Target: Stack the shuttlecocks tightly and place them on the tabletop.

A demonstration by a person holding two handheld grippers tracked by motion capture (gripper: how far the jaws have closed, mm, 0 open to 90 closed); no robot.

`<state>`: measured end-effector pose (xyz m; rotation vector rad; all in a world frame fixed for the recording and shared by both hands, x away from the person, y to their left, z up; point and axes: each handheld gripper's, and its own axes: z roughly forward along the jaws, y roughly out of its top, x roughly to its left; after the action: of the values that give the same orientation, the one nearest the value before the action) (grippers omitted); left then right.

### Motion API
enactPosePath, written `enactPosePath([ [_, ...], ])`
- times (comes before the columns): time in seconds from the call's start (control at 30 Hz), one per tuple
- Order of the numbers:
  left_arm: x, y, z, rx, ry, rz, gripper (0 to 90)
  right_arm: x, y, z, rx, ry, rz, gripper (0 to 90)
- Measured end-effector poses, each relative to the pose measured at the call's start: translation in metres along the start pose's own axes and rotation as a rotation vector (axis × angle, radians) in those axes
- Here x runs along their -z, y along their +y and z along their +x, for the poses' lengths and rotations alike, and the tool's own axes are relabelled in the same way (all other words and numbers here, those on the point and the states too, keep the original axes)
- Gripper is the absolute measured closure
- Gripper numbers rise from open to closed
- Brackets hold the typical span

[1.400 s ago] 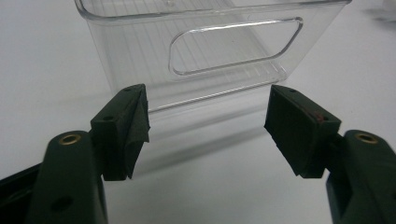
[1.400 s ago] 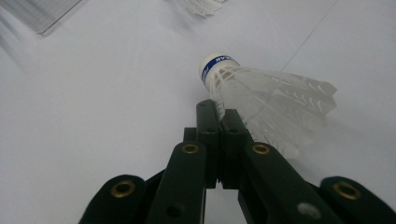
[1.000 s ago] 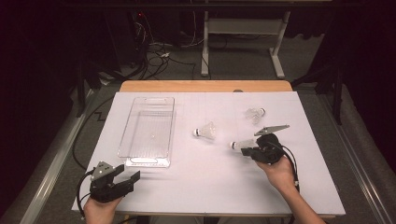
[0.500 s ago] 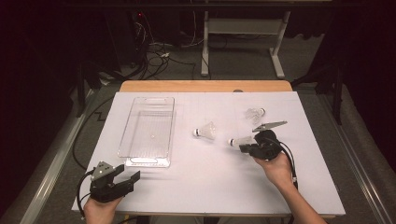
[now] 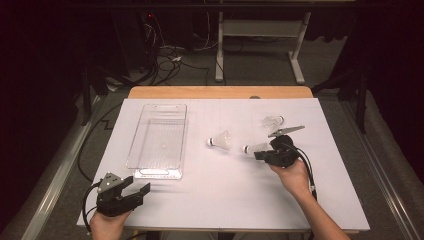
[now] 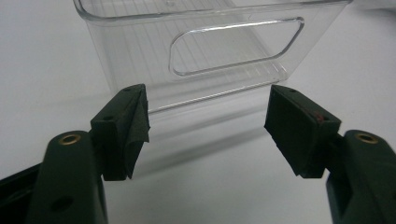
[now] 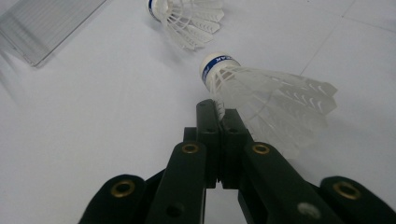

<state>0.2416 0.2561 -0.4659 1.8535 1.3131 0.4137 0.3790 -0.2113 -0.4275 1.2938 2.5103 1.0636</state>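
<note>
- Your right claw (image 5: 260, 152) is clamped on the white feathered shuttlecock with the blue-banded cork (image 5: 251, 148). It sits right of the counter's middle, nearer the right edge than the left.
- In the right gripper view that claw (image 7: 218, 112) has its jaws pressed together on the edge of the shuttlecock's (image 7: 261, 93) feather skirt, just behind the cork. The skirt fans out to the right of the jaws; the cork points away from you.
- That shuttlecock lies roughly level. Can't tell whether it rests on the white counter (image 5: 225, 195) or hangs just above it.
- A second white shuttlecock (image 5: 221, 141) lies on its side near the counter's middle, just left of the held one and not touching it. It shows in the right gripper view (image 7: 187, 18) too, beyond the held one.
- A third white shuttlecock (image 5: 273, 120) lies toward the far edge, right of centre, near your right hand (image 5: 292, 175).
- Your left claw (image 5: 135, 192) is open, with nothing between the jaws, and sits at the counter's near left corner.
- In the left gripper view the left claw (image 6: 208, 126) points at the near end wall of the clear plastic rectangular bin (image 6: 233, 46), the one with the handle slot. The jaws stand apart from the wall.
- The bin (image 5: 177, 172) stands on the left half of the counter, long axis running near-to-far, nothing inside.
</note>
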Motion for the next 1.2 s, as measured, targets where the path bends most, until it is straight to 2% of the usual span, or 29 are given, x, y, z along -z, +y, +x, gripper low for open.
enactPosePath([
  [0.63,0.0,0.0,0.001,-0.005,-0.001,0.005,31.4,-0.011,0.018,0.004,0.02,0.015,0.003,90.0],
  [1.2,0.0,0.0,0.001,-0.008,-0.001,0.007,31.4,-0.02,0.028,0.003,0.014,0.026,0.002,90.0],
])
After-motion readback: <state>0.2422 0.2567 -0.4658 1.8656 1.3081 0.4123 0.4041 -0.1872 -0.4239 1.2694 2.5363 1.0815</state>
